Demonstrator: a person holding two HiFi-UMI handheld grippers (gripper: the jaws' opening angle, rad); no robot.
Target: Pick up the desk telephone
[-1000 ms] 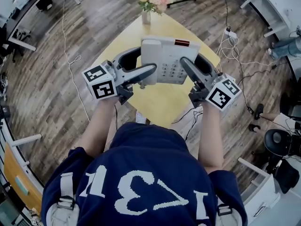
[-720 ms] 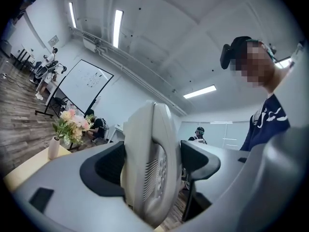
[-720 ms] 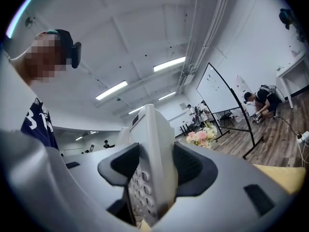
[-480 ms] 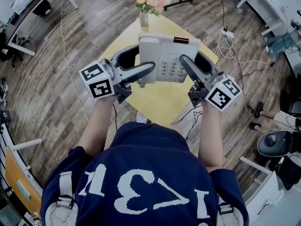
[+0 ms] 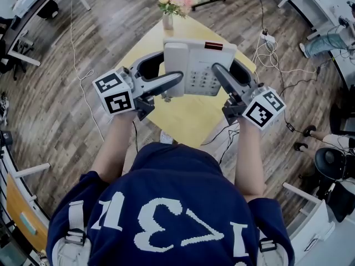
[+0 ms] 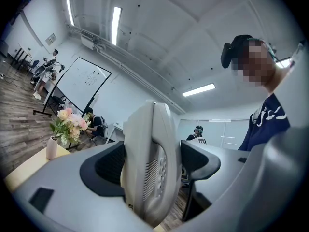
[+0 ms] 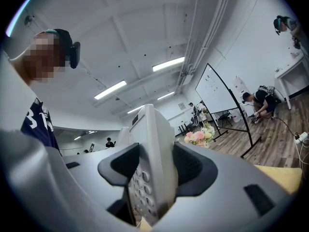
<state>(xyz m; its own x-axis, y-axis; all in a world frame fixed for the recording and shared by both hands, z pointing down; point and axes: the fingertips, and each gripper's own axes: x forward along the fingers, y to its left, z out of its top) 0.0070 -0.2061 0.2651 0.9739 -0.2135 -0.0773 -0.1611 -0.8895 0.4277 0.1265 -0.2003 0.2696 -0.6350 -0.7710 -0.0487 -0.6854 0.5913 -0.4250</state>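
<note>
A white desk telephone with a keypad and a dark display strip hangs lifted above the yellow table, held from both sides. My left gripper is shut on its left edge, where the handset lies. My right gripper is shut on the right edge of the telephone. In both gripper views the telephone stands edge-on between the dark pads, which press against it.
A small vase of pink flowers stands at the table's far corner, just beyond the telephone. Cables and a power strip lie on the wooden floor to the right. Desks and chairs ring the room.
The telephone and both grippers have shifted slightly away from me, toward the flowers. Both grips stay as they were.
</note>
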